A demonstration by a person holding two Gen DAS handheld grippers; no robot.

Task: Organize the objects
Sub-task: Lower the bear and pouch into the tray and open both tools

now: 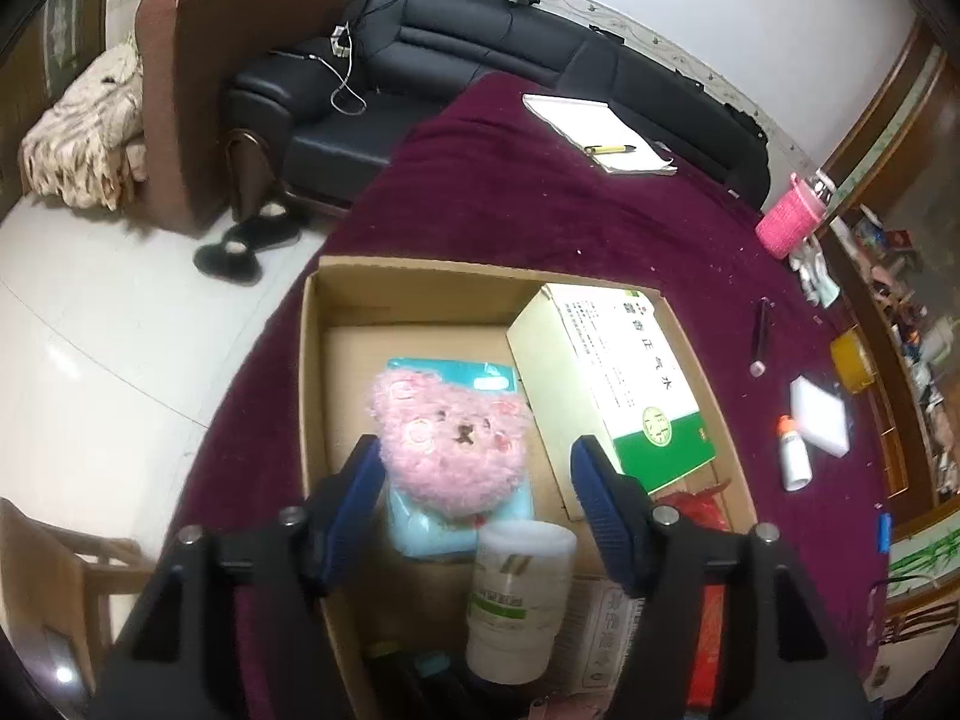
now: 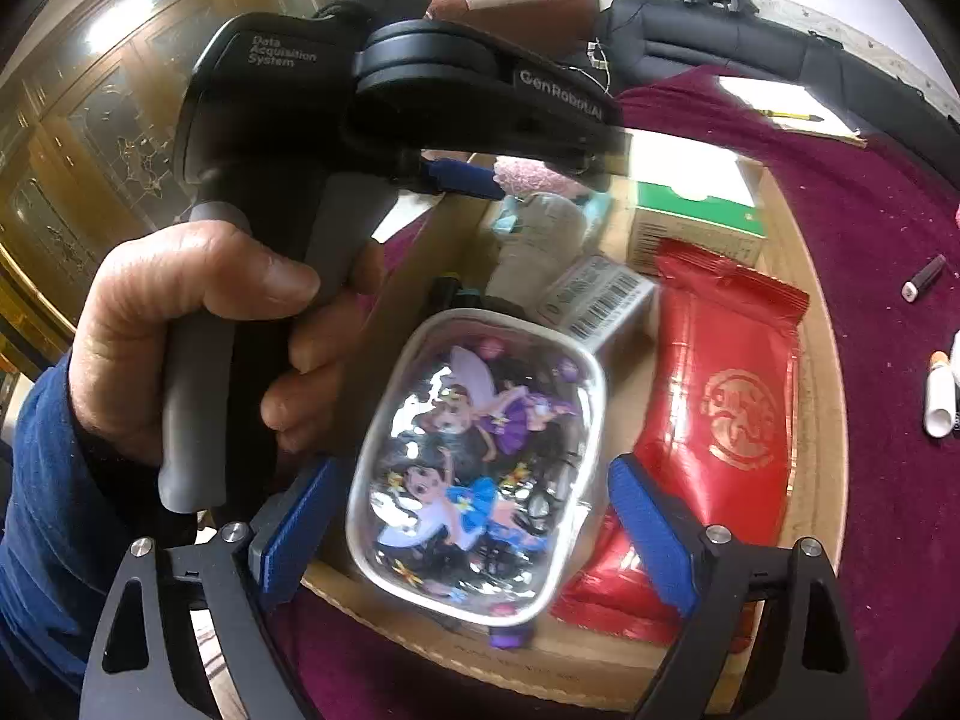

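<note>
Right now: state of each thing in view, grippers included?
left gripper: open, above the box
right gripper: open, around the tin, not gripping
cardboard box: open-topped, partly filled
white bottle: upright, capped
cartoon tin: lid on
notepad: closed, pen on top

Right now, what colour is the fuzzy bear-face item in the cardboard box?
Pink; the fuzzy bear lies on a light blue pack in the cardboard box, clearest in the left wrist view.

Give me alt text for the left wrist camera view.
Open left gripper hovers over a cardboard box on a maroon cloth, its fingers either side of a white bottle and a pink plush bear; a green-and-white carton leans inside.
</note>
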